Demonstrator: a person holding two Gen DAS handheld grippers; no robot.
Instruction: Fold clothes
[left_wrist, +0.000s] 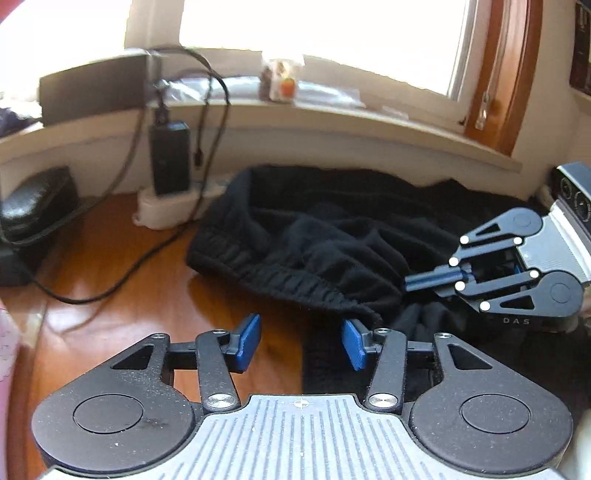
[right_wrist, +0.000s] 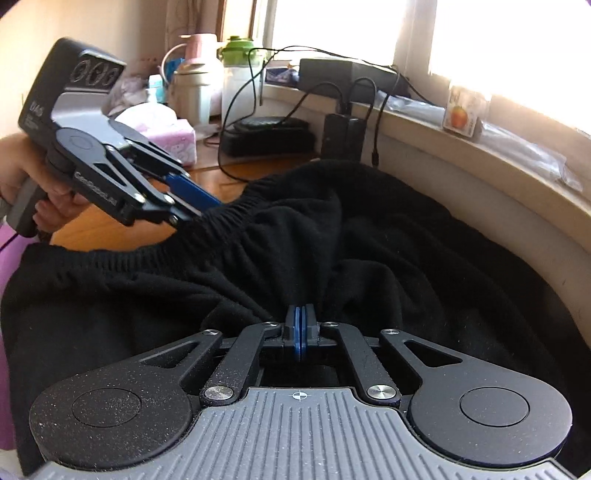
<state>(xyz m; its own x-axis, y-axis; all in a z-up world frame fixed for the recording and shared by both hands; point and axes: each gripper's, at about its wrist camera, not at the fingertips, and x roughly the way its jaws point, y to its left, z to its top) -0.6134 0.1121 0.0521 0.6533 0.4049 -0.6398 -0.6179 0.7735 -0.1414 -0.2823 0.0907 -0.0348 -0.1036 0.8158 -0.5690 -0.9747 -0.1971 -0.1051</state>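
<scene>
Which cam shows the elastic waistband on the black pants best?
Left wrist view: the elastic waistband runs unobstructed across mid-frame, gathers visible, with the left gripper open just short of it. In the right wrist view the waistband shows too, but the left gripper covers part of it.

Garment (left_wrist: 325, 236): black knit cloth, matt, soft nap, ribbed gathered waistband (right_wrist: 236, 218). Table (left_wrist: 155, 291): wood, glossy, reflective. Left gripper (left_wrist: 301, 341) and right gripper (right_wrist: 301, 332): matt black arms, blue smooth pads (left_wrist: 248, 341), ribbed grey body, polished metal screws.
</scene>
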